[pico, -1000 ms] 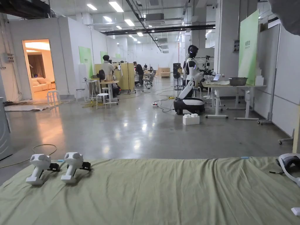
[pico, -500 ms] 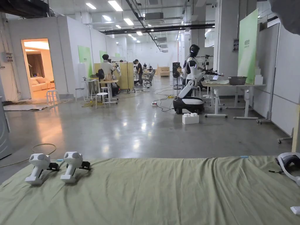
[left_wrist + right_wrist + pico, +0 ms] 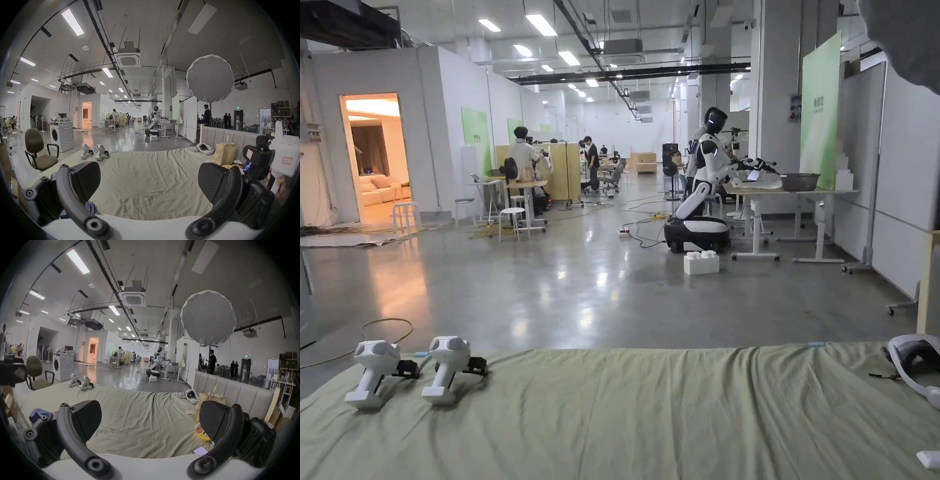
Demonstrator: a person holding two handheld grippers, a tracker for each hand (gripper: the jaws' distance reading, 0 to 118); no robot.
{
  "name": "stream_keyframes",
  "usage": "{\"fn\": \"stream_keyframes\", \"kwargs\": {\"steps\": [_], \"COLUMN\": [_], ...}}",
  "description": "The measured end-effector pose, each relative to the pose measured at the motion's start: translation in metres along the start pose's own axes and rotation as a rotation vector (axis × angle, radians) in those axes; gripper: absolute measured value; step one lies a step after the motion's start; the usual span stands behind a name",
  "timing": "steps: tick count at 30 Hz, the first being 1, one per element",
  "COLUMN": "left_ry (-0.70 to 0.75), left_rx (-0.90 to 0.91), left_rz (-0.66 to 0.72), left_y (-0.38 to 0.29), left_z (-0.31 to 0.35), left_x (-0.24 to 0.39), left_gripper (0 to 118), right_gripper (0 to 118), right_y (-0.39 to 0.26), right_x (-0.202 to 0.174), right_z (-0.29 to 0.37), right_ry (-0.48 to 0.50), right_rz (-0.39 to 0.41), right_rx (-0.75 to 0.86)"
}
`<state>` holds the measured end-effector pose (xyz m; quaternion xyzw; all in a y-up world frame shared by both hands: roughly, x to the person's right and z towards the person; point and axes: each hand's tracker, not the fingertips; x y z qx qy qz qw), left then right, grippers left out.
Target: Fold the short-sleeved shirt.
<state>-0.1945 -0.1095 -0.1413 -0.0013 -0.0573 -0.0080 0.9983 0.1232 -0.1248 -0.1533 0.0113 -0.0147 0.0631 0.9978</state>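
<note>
Both grippers hover over a bed with an olive-green sheet (image 3: 650, 412). My left gripper (image 3: 149, 178) stands open, its black jaws wide apart with nothing between them. My right gripper (image 3: 150, 417) is open too, above bare sheet. In the left gripper view a hand holds the white right gripper (image 3: 259, 155) at the far right. A crumpled bit of blue fabric (image 3: 91, 208) lies at the bed's near left edge, beside the left jaw; the right gripper view catches the blue fabric (image 3: 38, 413) too. I cannot tell whether it is the shirt.
Two spare white grippers (image 3: 406, 372) rest on the bed's far left corner. A white headset (image 3: 915, 362), a paper bag (image 3: 224, 152), a yellow tub (image 3: 201, 432) and a phone (image 3: 200, 451) crowd the right side by the padded headboard (image 3: 235, 391). An office chair (image 3: 37, 151) stands left.
The head camera has tipped slightly, shifting the whole picture. Nothing on the bed has moved.
</note>
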Motion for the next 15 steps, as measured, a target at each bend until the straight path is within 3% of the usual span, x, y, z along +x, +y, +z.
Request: {"fn": "stream_keyframes", "kwargs": {"steps": [6, 15], "left_ry": [0.000, 0.020], "left_rx": [0.017, 0.016], "left_rz": [0.034, 0.037], "left_y": [0.0032, 0.0024], "left_z": [0.0032, 0.0047], "left_x": [-0.0054, -0.0071], "left_gripper": [118, 118], "right_gripper": [118, 118], "right_y": [0.0009, 0.0027], "right_x": [0.0016, 0.0006], "right_z": [0.0058, 0.0049], "right_ry": [0.106, 0.143], "right_rz": [-0.056, -0.054], "right_rx": [0.028, 0.029]}}
